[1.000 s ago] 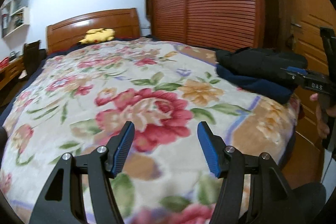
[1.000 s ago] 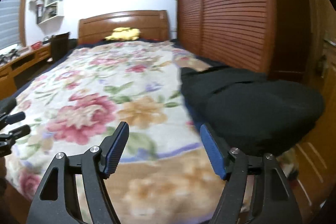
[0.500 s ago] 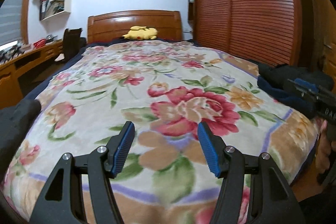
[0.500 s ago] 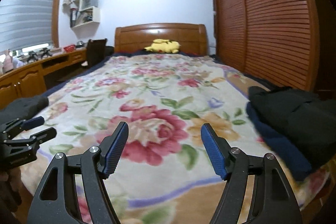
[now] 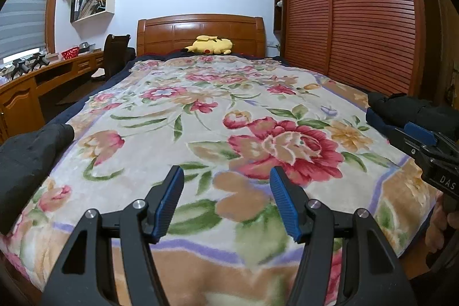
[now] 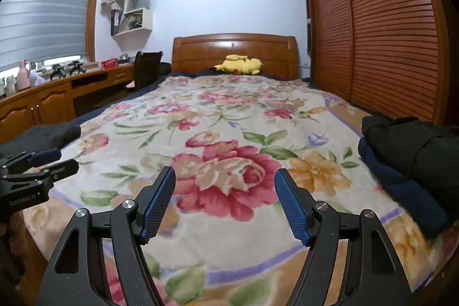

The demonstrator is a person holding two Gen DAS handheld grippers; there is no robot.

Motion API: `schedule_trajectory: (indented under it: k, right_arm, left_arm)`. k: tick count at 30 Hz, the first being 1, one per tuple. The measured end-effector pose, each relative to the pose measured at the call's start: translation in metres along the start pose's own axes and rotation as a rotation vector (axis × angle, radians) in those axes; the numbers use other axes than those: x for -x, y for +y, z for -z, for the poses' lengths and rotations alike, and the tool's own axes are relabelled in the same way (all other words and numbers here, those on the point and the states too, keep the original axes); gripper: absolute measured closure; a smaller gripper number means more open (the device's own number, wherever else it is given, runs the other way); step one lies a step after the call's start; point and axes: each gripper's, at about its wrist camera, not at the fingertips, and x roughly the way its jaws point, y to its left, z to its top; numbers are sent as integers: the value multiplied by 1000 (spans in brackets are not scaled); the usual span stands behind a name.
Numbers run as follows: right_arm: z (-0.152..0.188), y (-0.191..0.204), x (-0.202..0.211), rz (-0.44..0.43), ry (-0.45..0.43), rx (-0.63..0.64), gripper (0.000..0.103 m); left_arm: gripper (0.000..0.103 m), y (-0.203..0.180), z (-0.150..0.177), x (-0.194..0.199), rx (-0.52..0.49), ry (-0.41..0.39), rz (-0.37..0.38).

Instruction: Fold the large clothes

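Observation:
A dark grey garment [image 5: 25, 159] lies crumpled at the bed's near left edge; it also shows in the right wrist view [image 6: 43, 135]. Folded black clothes [image 6: 413, 145] rest on a folded navy piece [image 6: 401, 188] at the bed's right edge, seen too in the left wrist view [image 5: 401, 108]. My left gripper [image 5: 226, 200] is open and empty over the floral blanket [image 5: 229, 111] near the foot. My right gripper [image 6: 225, 202] is open and empty, to its right. Each gripper shows in the other's view, the left one [image 6: 47, 159] and the right one [image 5: 421, 139].
A yellow plush toy [image 6: 239, 65] lies by the wooden headboard [image 6: 233, 53]. Slatted wardrobe doors [image 6: 387, 33] run along the right side. A wooden desk [image 6: 43, 102] with a chair [image 6: 147, 68] stands on the left under a window.
Both grippers have swung left from the folded stack toward the middle of the bed and lifted their view. The dark grey garment has come into sight at left. Both stay open.

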Motion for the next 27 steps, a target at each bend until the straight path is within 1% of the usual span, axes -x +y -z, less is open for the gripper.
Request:
schedule_trajectory:
  k: [17,27]
  right_arm:
    - [3,2,1,0,-7,-3,30]
    - [1,4,2,-3,-10,-3,30]
  left_arm:
    - [41,4,-4,12,12,-28,-7]
    - [41,3,-4,13,10,-28,-8]
